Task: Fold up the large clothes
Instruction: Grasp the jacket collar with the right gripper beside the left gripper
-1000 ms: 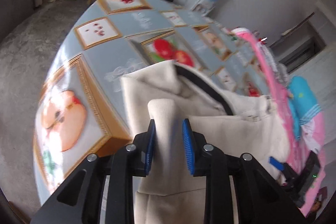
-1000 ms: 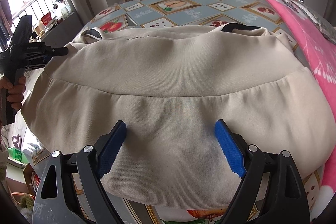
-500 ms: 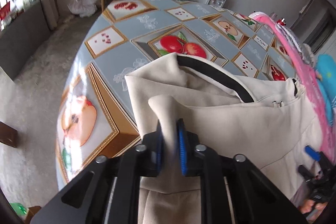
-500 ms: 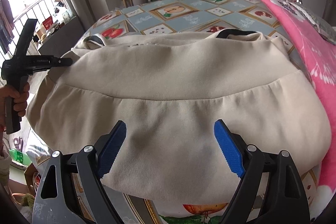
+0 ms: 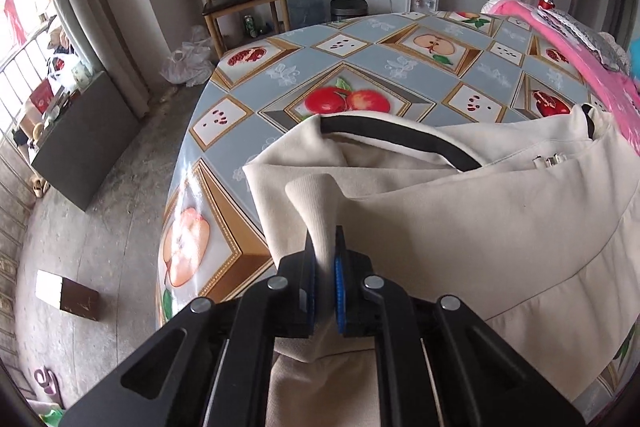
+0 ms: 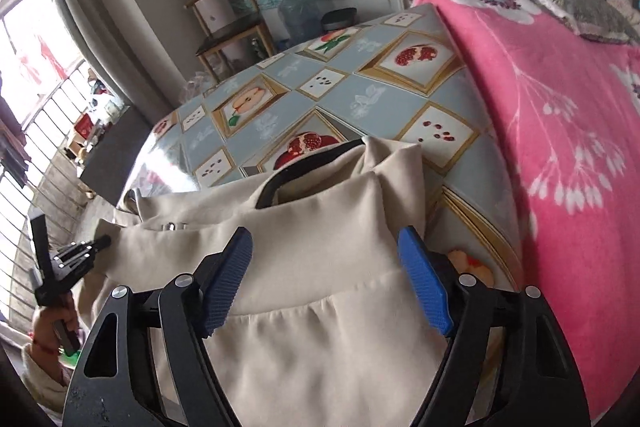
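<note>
Cream garment [image 5: 460, 211] lies on the fruit-patterned desk [image 5: 400, 67], beside a pink blanket [image 6: 560, 131]. The left gripper [image 5: 325, 267] has its jaws clenched on a raised fold of the fabric; the right gripper [image 6: 326, 279] hangs over the cloth, jaws apart and closing, gripping nothing.

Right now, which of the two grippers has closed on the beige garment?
The left gripper: its blue pads pinch a raised fold of the beige garment. The right gripper hangs over the cloth, jaws wide apart but closing, gripping nothing.

garment [image 5: 460, 227]: cream, black collar | tablecloth [image 5: 400, 67]: grey-blue, fruit pictures | blanket [image 6: 560, 107]: pink, floral
</note>
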A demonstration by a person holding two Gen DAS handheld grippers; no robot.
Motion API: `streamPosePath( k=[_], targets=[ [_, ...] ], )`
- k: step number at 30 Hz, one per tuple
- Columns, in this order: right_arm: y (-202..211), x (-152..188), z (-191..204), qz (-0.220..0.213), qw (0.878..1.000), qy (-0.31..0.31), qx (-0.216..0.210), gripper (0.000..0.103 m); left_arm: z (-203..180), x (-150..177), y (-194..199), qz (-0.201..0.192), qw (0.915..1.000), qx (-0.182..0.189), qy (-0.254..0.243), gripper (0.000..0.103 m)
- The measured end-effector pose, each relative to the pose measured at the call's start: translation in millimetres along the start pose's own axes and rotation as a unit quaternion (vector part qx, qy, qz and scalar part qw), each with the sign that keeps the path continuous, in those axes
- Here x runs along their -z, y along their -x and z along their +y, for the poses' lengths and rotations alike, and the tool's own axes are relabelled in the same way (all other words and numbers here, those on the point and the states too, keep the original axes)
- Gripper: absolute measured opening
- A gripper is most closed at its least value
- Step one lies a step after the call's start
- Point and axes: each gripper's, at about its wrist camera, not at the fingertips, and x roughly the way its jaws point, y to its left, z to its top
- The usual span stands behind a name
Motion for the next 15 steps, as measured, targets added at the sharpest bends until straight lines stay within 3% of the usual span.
streamPosePath(
  k=[3,7,12,15],
  targets=[
    [-15.4,-22.0,-9.3,0.011,0.999,-0.014,-0.036,0.069,1.0,1.6,-1.4,0.004,0.9999,0.002,0.009,0.007],
    [-43.5,-41.4,-29.6,0.053,0.996,-0.045,-0.051,0.068,0.3,0.8,-3.8,0.007,0.9999,-0.001,0.010,0.007],
    [-61.9,-28.1,-51.0,0.106,0.989,-0.081,-0.058,0.060,0.6,0.9,-4.9,0.008,0.9999,-0.001,0.011,0.007],
    [-53.3,-14.9,-46.7,0.117,0.989,-0.065,-0.063,0.059,0.7,0.9,-5.4,0.008,0.9999,-0.001,0.010,0.007]
  ],
)
